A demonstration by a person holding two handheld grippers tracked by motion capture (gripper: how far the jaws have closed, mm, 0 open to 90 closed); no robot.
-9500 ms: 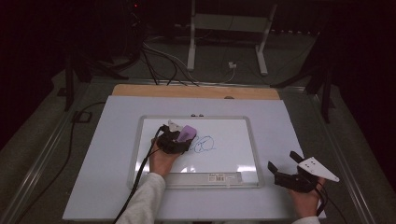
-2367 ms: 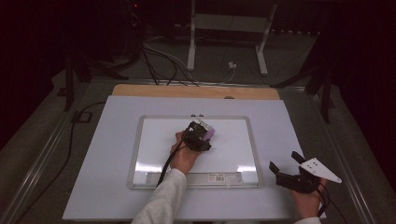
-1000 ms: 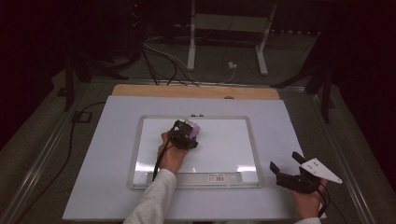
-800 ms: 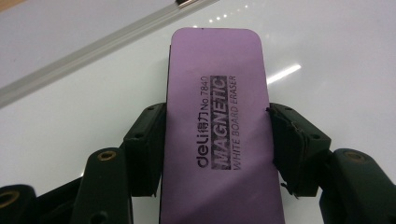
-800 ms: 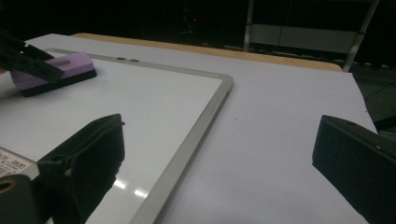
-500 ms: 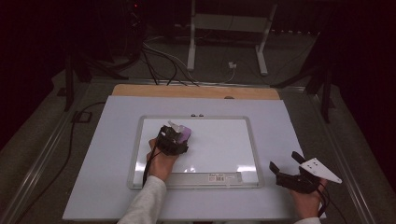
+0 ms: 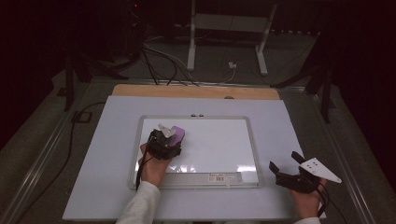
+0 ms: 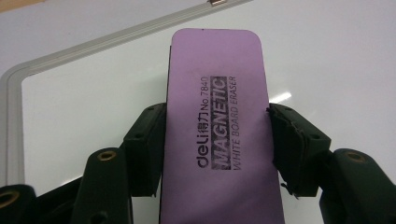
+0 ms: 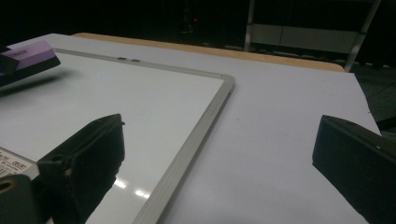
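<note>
1. On the table (image 7: 107,154) in the high view lies a whiteboard (image 7: 219,149) with a grey frame, its surface wiped clean. The left gripper (image 7: 164,142) sits over the board's upper left part, and a purple eraser (image 7: 178,134) sticks out from between its jaws. The left hand (image 7: 154,165) comes in from below in a pale sleeve (image 7: 139,207). The right gripper (image 7: 288,175) rests on the table just off the board's lower right corner, jaws spread with nothing between them, the right hand (image 7: 308,200) behind it. Beyond the table's wooden far edge, cables (image 7: 163,58) run across the floor near a white stand (image 7: 229,37).

2. Along the left gripper (image 8: 217,144) in its own view, both black pads press against the long sides of the eraser (image 8: 217,126), gripping it about halfway along. Its purple top reads "deli MAGNETIC WHITE BOARD ERASER". The eraser lies flat over the whiteboard (image 8: 84,107), with the frame's corner at the left.

3. In the right gripper view, the right gripper (image 9: 219,158) has its jaws wide apart and holds nothing. Between them runs the whiteboard (image 9: 116,102) frame's right edge, with bare table (image 9: 280,121) beside it. At the far left, the eraser (image 9: 30,53) shows tilted just above the board.
</note>
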